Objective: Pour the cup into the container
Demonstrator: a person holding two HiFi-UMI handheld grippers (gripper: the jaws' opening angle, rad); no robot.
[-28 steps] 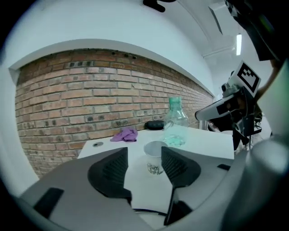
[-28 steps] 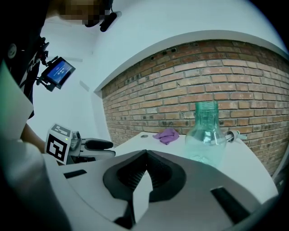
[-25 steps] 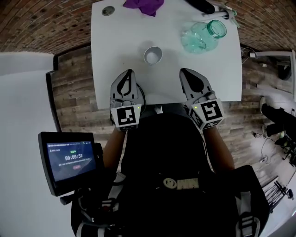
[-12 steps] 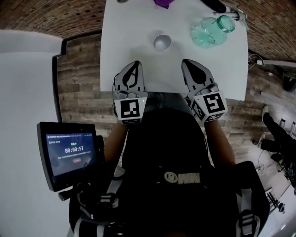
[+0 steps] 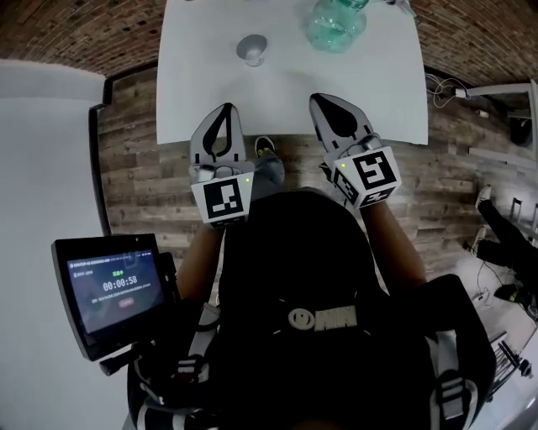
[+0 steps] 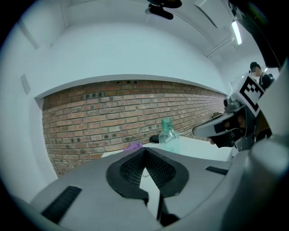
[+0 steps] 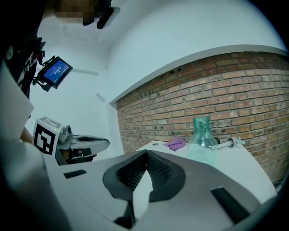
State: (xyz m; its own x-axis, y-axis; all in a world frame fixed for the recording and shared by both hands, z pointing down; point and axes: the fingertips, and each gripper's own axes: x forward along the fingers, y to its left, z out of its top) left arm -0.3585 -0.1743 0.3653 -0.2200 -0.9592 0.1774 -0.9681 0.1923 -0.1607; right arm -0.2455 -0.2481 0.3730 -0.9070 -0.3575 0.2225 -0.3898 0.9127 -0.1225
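A small white cup [image 5: 252, 49] stands on the white table [image 5: 286, 92], beyond my left gripper [image 5: 222, 113]. The clear green bottle [image 5: 334, 23] stands at the table's far edge; it also shows upright in the left gripper view [image 6: 168, 134] and the right gripper view [image 7: 202, 140]. Both grippers hover side by side over the table's near edge, well short of cup and bottle. My left gripper [image 6: 144, 153] is shut with nothing in it. My right gripper [image 5: 329, 105] [image 7: 145, 158] also has its jaw tips together and holds nothing.
A purple cloth [image 7: 175, 144] and a pen-like tool [image 7: 229, 142] lie at the table's far end by the brick wall. A tablet with a timer [image 5: 113, 285] hangs at my left side. Wooden floor [image 5: 126, 151] surrounds the table.
Both grippers have drawn back from over the table to its near edge. The view shifted, so cup and bottle sit higher in the head view.
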